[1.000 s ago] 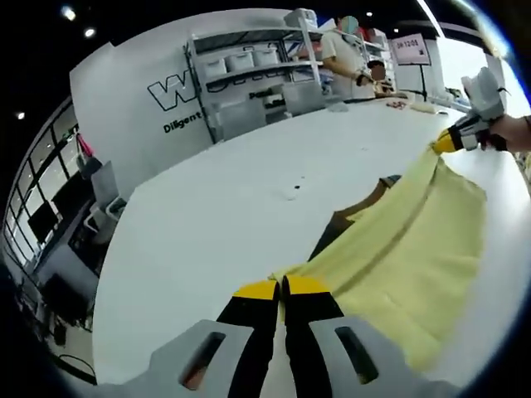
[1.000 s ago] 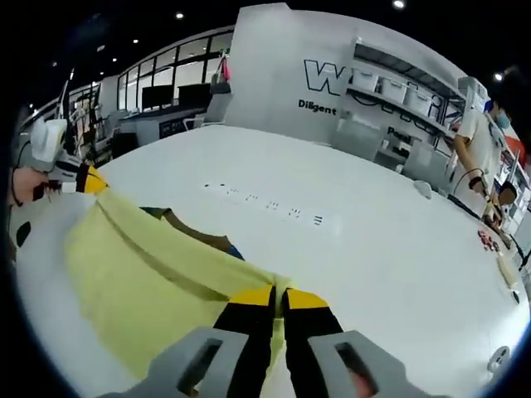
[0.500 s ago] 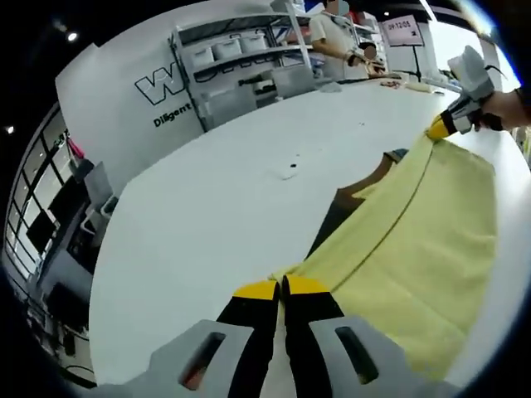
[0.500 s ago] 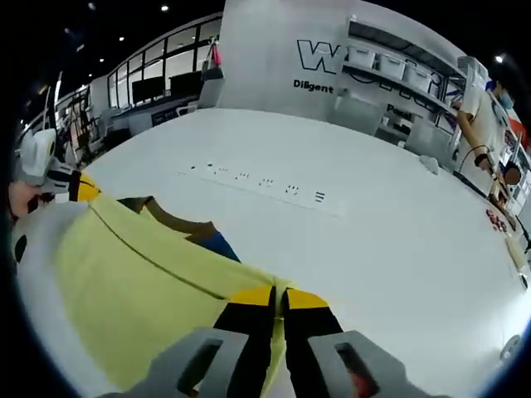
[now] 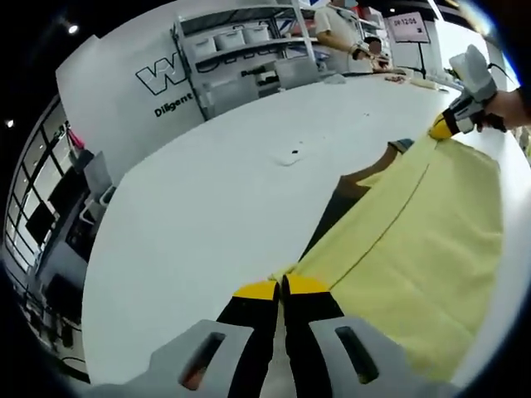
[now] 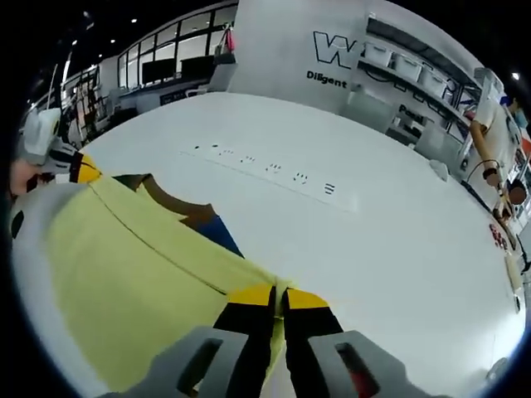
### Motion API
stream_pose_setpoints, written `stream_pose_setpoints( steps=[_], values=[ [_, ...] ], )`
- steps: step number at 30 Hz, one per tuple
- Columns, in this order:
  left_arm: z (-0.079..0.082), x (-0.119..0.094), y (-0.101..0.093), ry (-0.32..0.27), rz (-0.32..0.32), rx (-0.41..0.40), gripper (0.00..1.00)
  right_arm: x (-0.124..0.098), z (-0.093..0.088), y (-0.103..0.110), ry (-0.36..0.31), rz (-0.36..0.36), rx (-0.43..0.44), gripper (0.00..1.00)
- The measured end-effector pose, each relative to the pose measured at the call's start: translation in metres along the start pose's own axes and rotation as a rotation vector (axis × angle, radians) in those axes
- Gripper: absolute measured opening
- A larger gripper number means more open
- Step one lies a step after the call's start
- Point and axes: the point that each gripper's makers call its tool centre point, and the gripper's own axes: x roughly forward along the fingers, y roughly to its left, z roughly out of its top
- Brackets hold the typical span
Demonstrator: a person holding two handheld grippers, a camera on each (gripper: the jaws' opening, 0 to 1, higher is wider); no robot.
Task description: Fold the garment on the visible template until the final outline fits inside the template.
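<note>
Left gripper view: a wide white surface (image 5: 216, 207) runs back to a white wall (image 5: 116, 91) with dark lettering and grey shelving (image 5: 241, 58) holding bins. A pale yellow garment (image 5: 415, 257) lies spread on the surface, stretched between the two grippers. Beneath its far edge a brown and dark template (image 5: 344, 195) shows, partly covered by the cloth. The left gripper (image 5: 281, 290), with yellow-tipped black jaws, is closed on the near corner of the garment. The right gripper (image 5: 444, 128) shows at the upper right, held in a hand (image 5: 508, 108), its yellow tips clamped on the far corner of the same edge. People stand at the far end of the surface.

Right gripper view: the garment (image 6: 124, 274) fills the lower left of the surface (image 6: 373, 232), with the template (image 6: 195, 217) showing brown and blue past its far edge. The right gripper (image 6: 280, 294) has its jaws together on the garment's corner. The left gripper (image 6: 79, 170) grips the opposite corner at far left. A row of small dark marks (image 6: 265, 168) lies on the surface beyond the garment.
</note>
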Motion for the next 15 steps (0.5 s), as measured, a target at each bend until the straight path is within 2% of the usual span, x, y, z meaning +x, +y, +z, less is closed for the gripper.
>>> stream_pose_setpoints(
  steps=[5,6,8,11,12,15],
  values=[
    [0.000,0.001,0.000,0.002,-0.004,0.034,0.06,0.004,-0.003,-0.001,0.024,0.000,-0.040,0.00],
    [0.002,0.001,-0.001,0.001,-0.004,0.145,0.06,0.004,-0.003,-0.001,0.025,-0.001,-0.042,0.00],
    [0.003,0.002,-0.005,-0.005,-0.014,0.158,0.06,0.006,-0.003,-0.001,0.026,0.008,-0.053,0.00],
    [0.004,0.000,0.000,-0.015,-0.033,0.093,0.07,0.004,-0.002,-0.002,0.033,0.028,-0.071,0.00],
    [0.004,-0.001,0.001,-0.020,-0.038,0.082,0.08,0.001,0.001,-0.002,0.017,0.037,-0.113,0.03],
    [0.008,-0.005,0.009,-0.035,-0.022,0.101,0.10,-0.003,0.005,-0.004,-0.007,0.040,-0.157,0.18]
  ],
)
